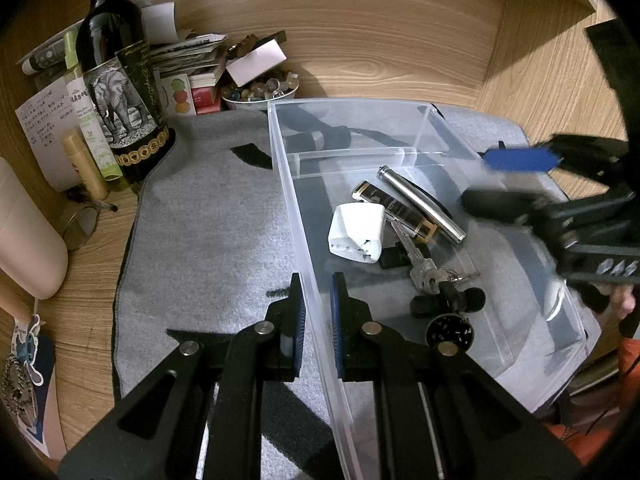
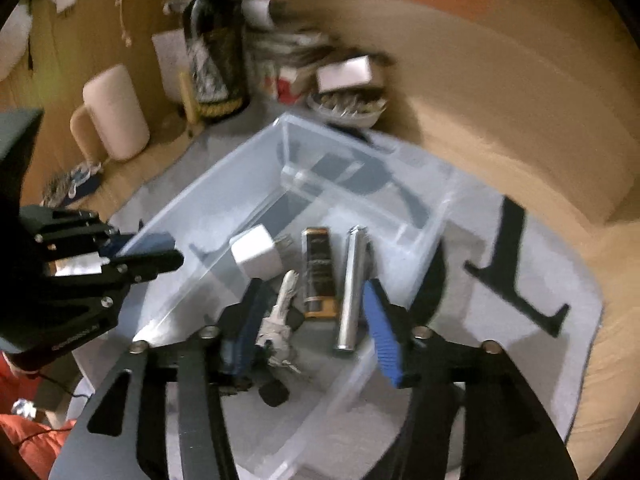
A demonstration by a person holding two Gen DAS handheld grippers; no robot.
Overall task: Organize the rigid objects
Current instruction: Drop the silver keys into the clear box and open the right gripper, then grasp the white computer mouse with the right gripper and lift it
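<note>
The left gripper (image 1: pixel 318 312) has its fingers straddling the near wall of the clear plastic divided bin (image 1: pixel 292 184), blue pads close on either side of it; whether they actually pinch the wall is hard to tell, though it looks like a steadying hold. The bin sits on a grey felt mat (image 1: pixel 208 216) over the wooden worktop (image 1: pixel 400 48). In its large compartment lie a white plug adapter (image 1: pixel 357 233), a black-and-gold rectangular lighter (image 1: pixel 394 210), a shiny steel cylinder (image 1: pixel 422 204) and a bunch of silver keys with black fobs (image 1: pixel 430 276). The right gripper (image 2: pixel 312 324) hovers above these with fingers wide apart and nothing between them, its view blurred by motion. The collecting step seems largely done; a black flat bracket (image 2: pixel 516 264) lies outside on the mat, so the next move probably calls for reaching right and closing on it.
</note>
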